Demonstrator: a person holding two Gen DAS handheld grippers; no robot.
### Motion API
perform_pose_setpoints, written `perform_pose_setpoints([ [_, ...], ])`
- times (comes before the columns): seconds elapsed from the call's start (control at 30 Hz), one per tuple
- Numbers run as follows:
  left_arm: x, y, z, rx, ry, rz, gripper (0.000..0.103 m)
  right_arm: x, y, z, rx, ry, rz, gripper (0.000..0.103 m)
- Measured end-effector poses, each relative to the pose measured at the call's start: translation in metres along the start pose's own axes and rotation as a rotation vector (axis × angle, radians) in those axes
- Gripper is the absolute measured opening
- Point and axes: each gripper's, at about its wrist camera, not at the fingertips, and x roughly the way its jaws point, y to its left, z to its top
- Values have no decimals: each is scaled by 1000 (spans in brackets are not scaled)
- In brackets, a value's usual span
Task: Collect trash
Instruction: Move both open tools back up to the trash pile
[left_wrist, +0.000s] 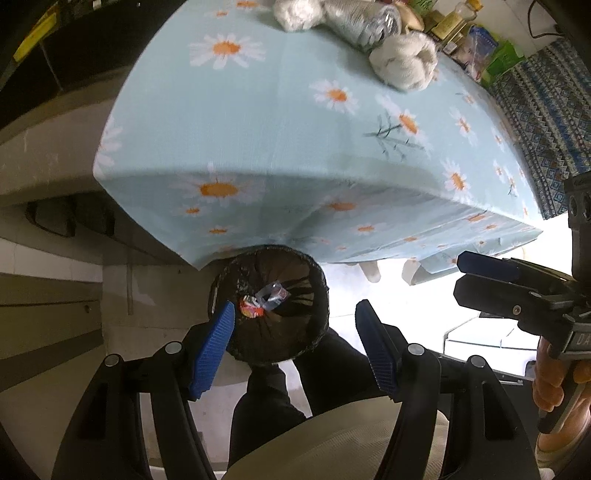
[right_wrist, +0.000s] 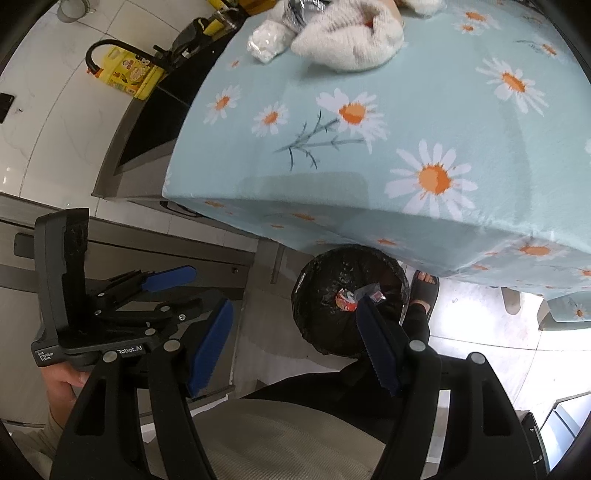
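Observation:
A round bin lined with a black bag (left_wrist: 269, 306) stands on the floor below the table's front edge; it also shows in the right wrist view (right_wrist: 347, 302). Inside lie a red-orange wrapper (left_wrist: 250, 309) (right_wrist: 345, 300) and a clear wrapper (left_wrist: 273, 295) (right_wrist: 371, 291). My left gripper (left_wrist: 295, 314) is open and empty, held above the bin. My right gripper (right_wrist: 295, 314) is open and empty, just left of the bin; it shows at the right of the left wrist view (left_wrist: 487, 269). The left gripper appears at the left of the right wrist view (right_wrist: 173, 284).
A table with a light blue daisy cloth (left_wrist: 295, 122) (right_wrist: 406, 110) fills the upper part. At its far end lie white fluffy items (left_wrist: 404, 64) (right_wrist: 347, 40), a clear plastic bag (right_wrist: 267, 42) and bottles. A sandalled foot (right_wrist: 424, 291) is beside the bin. Cabinets stand to the left.

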Motion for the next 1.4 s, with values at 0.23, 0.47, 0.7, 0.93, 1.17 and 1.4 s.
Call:
perform_pose_setpoints([
  [0.23, -26, -11, 15, 27, -61, -1, 66, -29, -2, 8, 8, -69, -4, 69],
  [0.47, -41, -31, 37, 75, -103, -11, 66, -58, -14, 20, 19, -131, -19, 69],
  [0.7, -46, -55, 71, 113, -131, -16, 66, -86, -37, 42, 34, -186, -41, 69],
  [0.93, -40, -75, 112, 140, -135, -15, 66, -101, -63, 79, 39, -205, -57, 69],
  [1.17, -26, -89, 149, 127, -121, -9, 66, -103, -90, 125, 33, -197, -68, 69],
  [1.4, -2, -96, 179, 96, -87, 0, 66, -99, -115, 176, 16, -178, -69, 69],
])
